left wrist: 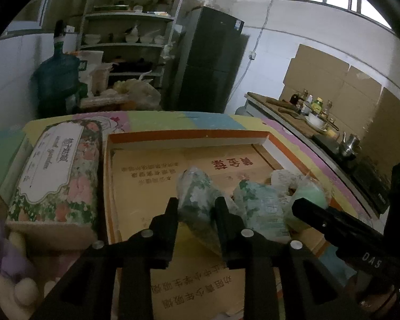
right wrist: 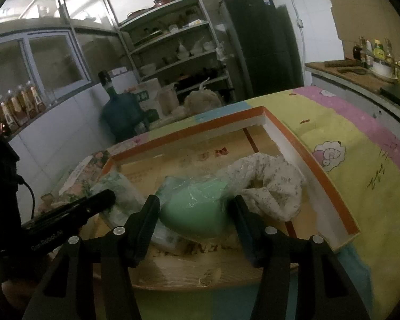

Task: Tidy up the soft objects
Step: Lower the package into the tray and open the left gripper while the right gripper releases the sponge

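Left claw narrowly parted around a green-patterned plastic-wrapped packet, fingers flanking it; right claw spread wide astride a mint-green bagged bundle. Both soft, crinkled, lying inside the orange-rimmed cardboard box beside a floral cloth.

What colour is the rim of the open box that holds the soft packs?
Orange, over white inner walls. The box rim shows best in the right wrist view.

soft bundles in box, carton left
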`<state>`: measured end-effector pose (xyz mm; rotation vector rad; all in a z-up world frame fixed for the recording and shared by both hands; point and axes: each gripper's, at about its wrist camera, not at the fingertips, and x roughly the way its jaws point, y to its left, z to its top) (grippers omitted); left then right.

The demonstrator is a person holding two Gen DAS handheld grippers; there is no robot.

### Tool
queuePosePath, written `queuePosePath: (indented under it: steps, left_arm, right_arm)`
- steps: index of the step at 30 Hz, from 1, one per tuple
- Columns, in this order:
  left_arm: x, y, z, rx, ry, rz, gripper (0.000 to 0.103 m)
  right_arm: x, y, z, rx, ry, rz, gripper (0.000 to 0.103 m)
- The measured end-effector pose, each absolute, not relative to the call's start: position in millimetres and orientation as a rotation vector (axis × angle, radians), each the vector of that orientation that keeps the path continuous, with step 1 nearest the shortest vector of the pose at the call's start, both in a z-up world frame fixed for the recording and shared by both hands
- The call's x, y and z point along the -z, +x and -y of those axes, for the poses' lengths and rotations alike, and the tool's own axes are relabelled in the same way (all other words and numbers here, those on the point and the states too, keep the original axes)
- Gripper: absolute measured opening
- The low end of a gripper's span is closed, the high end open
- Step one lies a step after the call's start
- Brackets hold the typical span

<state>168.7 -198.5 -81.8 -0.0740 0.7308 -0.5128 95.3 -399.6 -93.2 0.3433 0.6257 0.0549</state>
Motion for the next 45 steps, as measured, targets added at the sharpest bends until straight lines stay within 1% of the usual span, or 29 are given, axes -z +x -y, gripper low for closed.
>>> queuePosePath:
  steps: [2, 3, 4, 6, 7, 8, 9, 10, 12, 21, 27, 45]
  left_arm:
    - [81.7, 168.3, 198.8, 0.504, -0.067, -0.728, 0.034]
    - [81.6, 167.7, 199.2, 0.499, -0.063, -0.726, 0.039]
    - [80.8, 166.9, 198.3, 0.499, -0.065, -0.725, 0.046]
    - [79.4, 165.5, 196.4, 0.492, -0.076, -0.717, 0.055]
    - [77.6, 163.5, 193.8, 0.483, -0.082, -0.703, 0.057]
    - [76.2, 162.1, 192.3, 0.477, -0.085, -0.692, 0.058]
    - [74.7, 160.5, 191.1, 0.471, -0.086, -0.682, 0.062]
    - [72.2, 158.4, 189.8, 0.466, -0.084, -0.670, 0.070]
    - [69.6, 155.6, 189.1, 0.462, -0.078, -0.656, 0.077]
    - [53.3, 137.2, 183.7, 0.440, -0.047, -0.586, 0.077]
    - [45.4, 128.4, 178.4, 0.435, -0.031, -0.573, 0.077]
    - [27.0, 95.3, 133.1, 0.369, -0.040, -0.504, 0.077]
  right_arm:
    - [92.9, 95.1, 399.3, -0.054, 0.343, -0.622, 0.059]
    - [92.9, 94.5, 398.9, -0.055, 0.345, -0.618, 0.059]
    - [93.0, 94.0, 399.0, -0.056, 0.346, -0.616, 0.059]
    - [93.0, 93.2, 399.9, -0.057, 0.350, -0.610, 0.060]
    - [92.5, 92.6, 400.1, -0.057, 0.351, -0.606, 0.060]
    - [92.0, 91.7, 400.7, -0.056, 0.352, -0.600, 0.063]
    - [91.0, 90.9, 400.8, -0.056, 0.353, -0.595, 0.065]
    - [90.2, 89.8, 400.9, -0.056, 0.354, -0.590, 0.067]
    - [88.5, 88.0, 401.4, -0.056, 0.358, -0.579, 0.068]
    - [77.1, 74.9, 402.7, -0.054, 0.369, -0.534, 0.069]
    - [68.1, 65.5, 397.1, -0.059, 0.362, -0.515, 0.069]
    - [43.0, 39.3, 357.2, -0.095, 0.320, -0.466, 0.069]
